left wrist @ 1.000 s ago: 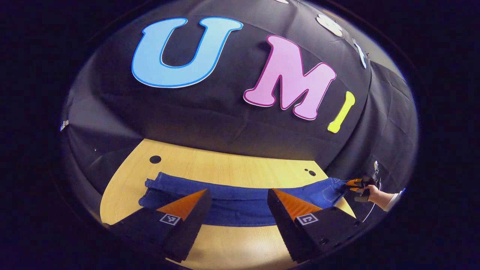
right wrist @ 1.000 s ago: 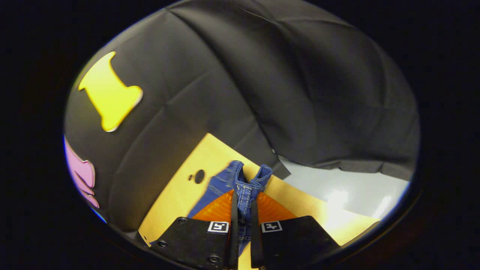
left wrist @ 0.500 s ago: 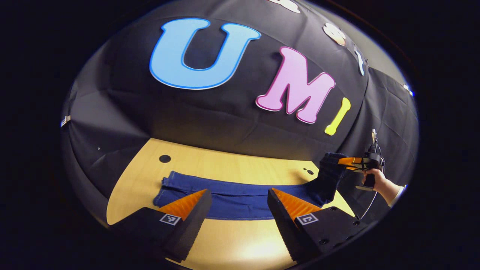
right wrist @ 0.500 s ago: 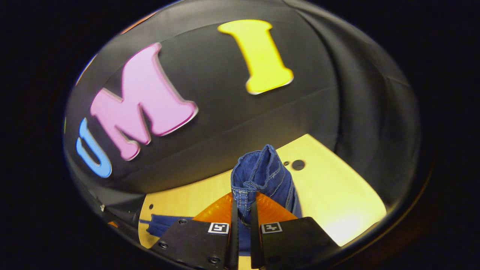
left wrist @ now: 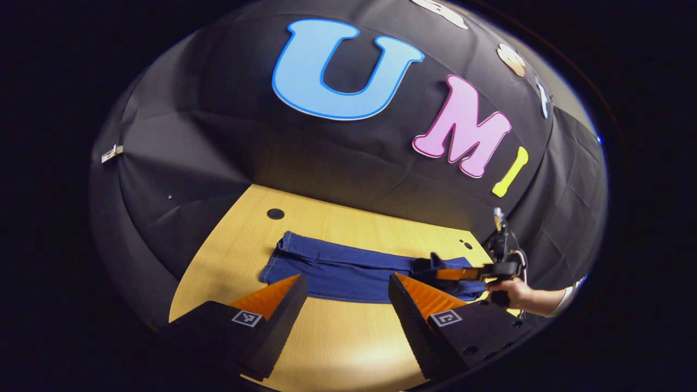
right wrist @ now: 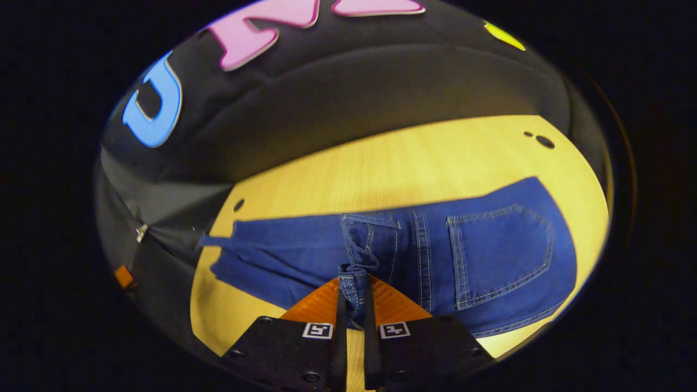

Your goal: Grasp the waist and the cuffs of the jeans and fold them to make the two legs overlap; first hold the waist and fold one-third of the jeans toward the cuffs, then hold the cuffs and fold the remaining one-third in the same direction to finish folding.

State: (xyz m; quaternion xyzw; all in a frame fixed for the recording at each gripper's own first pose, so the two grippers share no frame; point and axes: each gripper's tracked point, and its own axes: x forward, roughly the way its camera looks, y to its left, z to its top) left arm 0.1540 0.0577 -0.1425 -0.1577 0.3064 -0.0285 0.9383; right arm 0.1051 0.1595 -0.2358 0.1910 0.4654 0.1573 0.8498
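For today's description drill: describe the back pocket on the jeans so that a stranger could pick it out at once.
Start at the light wooden table and find the dark blue denim jeans lying across it. On the folded-over waist part, right of the right gripper pinching the waistband, sits the back pocket: a five-sided patch outlined in pale double stitching.

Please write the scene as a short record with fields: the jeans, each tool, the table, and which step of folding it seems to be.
jeans: blue jeans flat on the table, waist part folded over the legs, back pocket facing up
right tool: right tool shut on the waist, low over the jeans
left tool: left tool open, holding nothing, above the near table edge
hand: a hand holds the right tool
table: light wooden table
cuffs: cuffs flat, not grasped
step: first third seems laid down; cuff fold not yet done
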